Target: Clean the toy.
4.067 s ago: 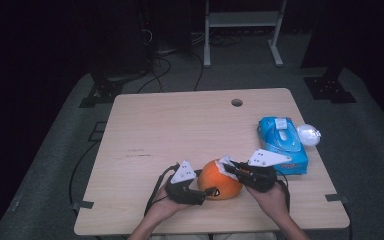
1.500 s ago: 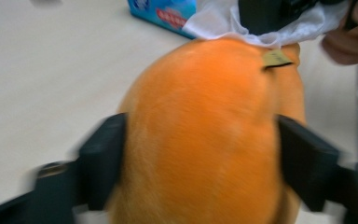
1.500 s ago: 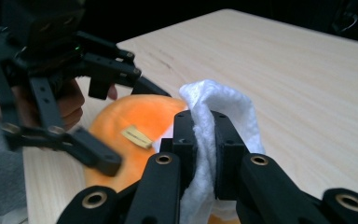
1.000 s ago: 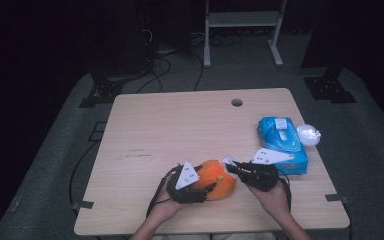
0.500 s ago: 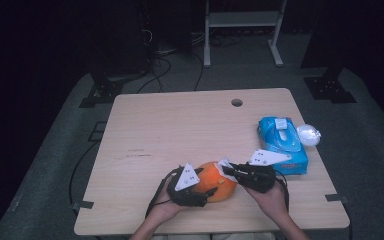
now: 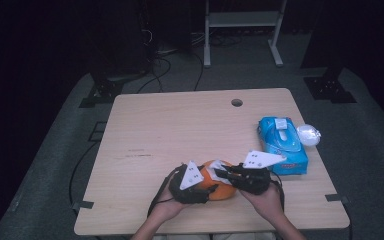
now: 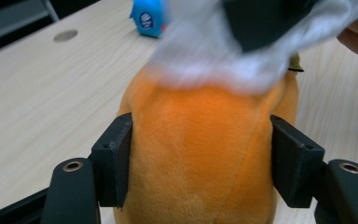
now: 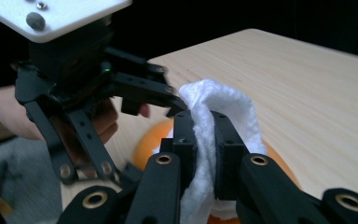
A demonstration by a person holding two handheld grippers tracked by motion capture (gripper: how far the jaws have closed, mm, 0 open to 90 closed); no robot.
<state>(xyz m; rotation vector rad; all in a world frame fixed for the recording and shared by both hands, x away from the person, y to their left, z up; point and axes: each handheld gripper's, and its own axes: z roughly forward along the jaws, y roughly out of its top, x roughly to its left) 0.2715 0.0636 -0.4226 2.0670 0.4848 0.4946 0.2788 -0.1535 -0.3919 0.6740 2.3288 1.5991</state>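
Our left claw (image 7: 200, 172) has just tightened on the round orange plush toy (image 7: 205, 154), steadying it at the worktop's (image 6: 180, 125) near edge while our right claw (image 8: 204, 154), clamped on the white fluffy cloth (image 8: 223, 107), wipes its top.

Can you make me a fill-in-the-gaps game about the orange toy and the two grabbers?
1. The left gripper holds a soft toy coloured ____.
2. The right gripper is pinching a white ____.
3. The blue tissue pack lies near the table's ____ edge in the high view.

Missing words: orange; cloth; right
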